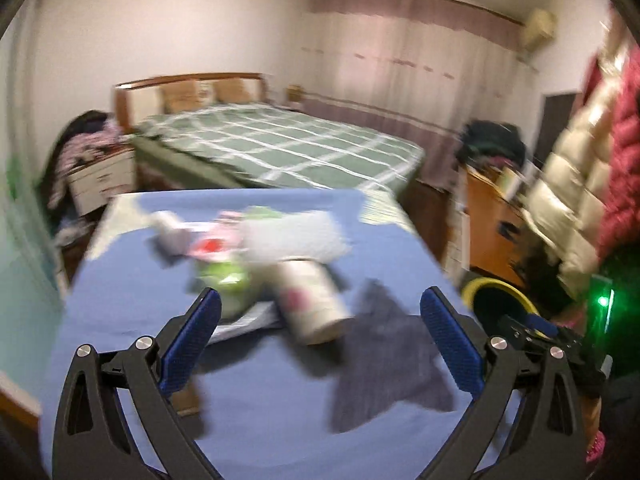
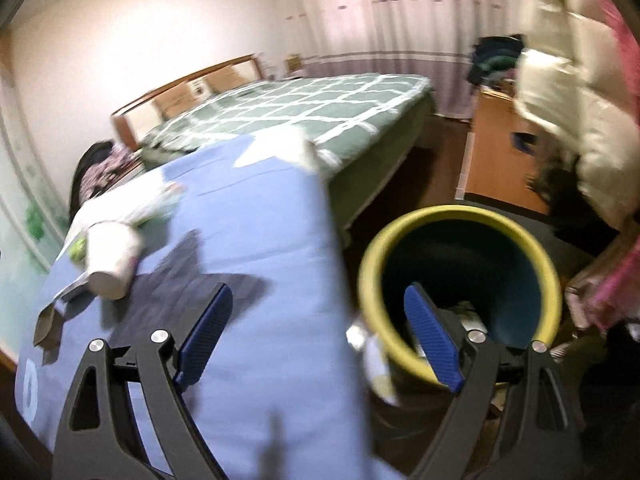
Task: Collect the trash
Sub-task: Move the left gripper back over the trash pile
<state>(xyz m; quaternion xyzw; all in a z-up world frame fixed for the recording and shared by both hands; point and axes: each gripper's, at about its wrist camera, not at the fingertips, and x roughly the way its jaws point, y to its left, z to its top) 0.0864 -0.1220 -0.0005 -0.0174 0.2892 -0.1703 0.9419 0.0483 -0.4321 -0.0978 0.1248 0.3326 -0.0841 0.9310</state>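
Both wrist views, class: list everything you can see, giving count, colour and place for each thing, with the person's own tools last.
Blue cloth-covered table: one, foreground.
White paper cup: one, lying on its side on the table.
Blurred wrappers: several, white, pink, green, behind the cup.
Dark grey cloth: one, on the table beside the cup.
Yellow-rimmed dark bin: one, on the floor right of the table.
Green checked bed: one, behind.
Left claw: open, empty.
Right claw: open, empty.

A home bedroom: bed (image 1: 280, 148), curtains (image 1: 420, 76), nightstand (image 1: 104, 180).
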